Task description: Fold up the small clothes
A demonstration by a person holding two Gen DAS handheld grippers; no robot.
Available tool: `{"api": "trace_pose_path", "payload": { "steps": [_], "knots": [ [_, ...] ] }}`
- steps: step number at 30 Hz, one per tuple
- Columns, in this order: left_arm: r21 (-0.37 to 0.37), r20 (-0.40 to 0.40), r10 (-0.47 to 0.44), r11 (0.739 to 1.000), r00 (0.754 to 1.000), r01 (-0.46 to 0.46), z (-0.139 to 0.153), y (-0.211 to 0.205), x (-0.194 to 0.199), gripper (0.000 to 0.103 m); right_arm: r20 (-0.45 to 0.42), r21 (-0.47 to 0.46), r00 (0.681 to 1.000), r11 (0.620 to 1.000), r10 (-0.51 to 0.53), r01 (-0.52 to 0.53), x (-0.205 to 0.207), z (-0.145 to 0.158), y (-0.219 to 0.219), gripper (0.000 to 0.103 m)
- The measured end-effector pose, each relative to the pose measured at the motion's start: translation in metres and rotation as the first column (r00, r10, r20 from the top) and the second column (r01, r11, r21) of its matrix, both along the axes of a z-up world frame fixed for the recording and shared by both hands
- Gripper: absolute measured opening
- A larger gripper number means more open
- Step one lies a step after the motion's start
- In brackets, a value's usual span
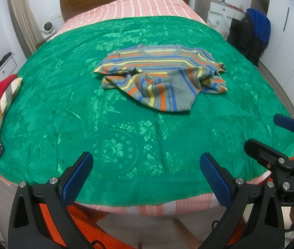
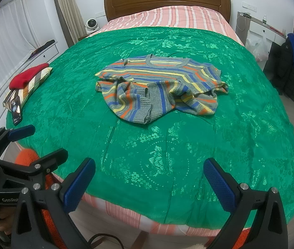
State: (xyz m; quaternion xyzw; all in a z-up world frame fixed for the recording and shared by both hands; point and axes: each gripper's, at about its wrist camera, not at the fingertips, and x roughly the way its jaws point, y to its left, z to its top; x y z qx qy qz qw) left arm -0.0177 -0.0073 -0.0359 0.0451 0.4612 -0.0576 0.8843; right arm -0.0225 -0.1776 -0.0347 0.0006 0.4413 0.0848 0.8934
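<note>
While both tongs hang off the near edge of the bed, nothing is gripped. Bed has a wooden headboard and a pink striped sheet, with a green floral blanket spread over most of it. Striped sweater lies mid-blanket, well apart from both tongs: collar toward the headboard, upper body flat, lower half rumpled and bunched toward the near edge, one sleeve trailing off to the right. At the blanket's left edge sits a striped cushion with a red garment on top, and a phone lies just beside it, screen up. Right of the bed, dark and blue clothes hang over something against the wall; can't tell what's under them. Small white fan sits on the nightstand left of the headboard. Left tongs: jaws spread wide, blue pads clear, holding nothing, touching nothing, hovering over the bed's near edge. Right tongs: same, jaws wide apart, empty, pads off the blanket. Each camera also sees the other tongs at the frame edge, side by side, jaws apart. Fingers of a hand wrap the left handle in the right-wrist view.
</note>
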Motion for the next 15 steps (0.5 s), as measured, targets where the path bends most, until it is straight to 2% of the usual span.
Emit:
{"api": "trace_pose_path", "payload": {
  "steps": [15],
  "knots": [
    [0.000,-0.007,-0.001,1.000,1.000,0.001,-0.0031,0.0011,-0.0009,0.103,-0.001,-0.001,1.000,1.000,-0.002,0.002,0.0005,-0.0013,-0.0013,0.103]
  ]
}}
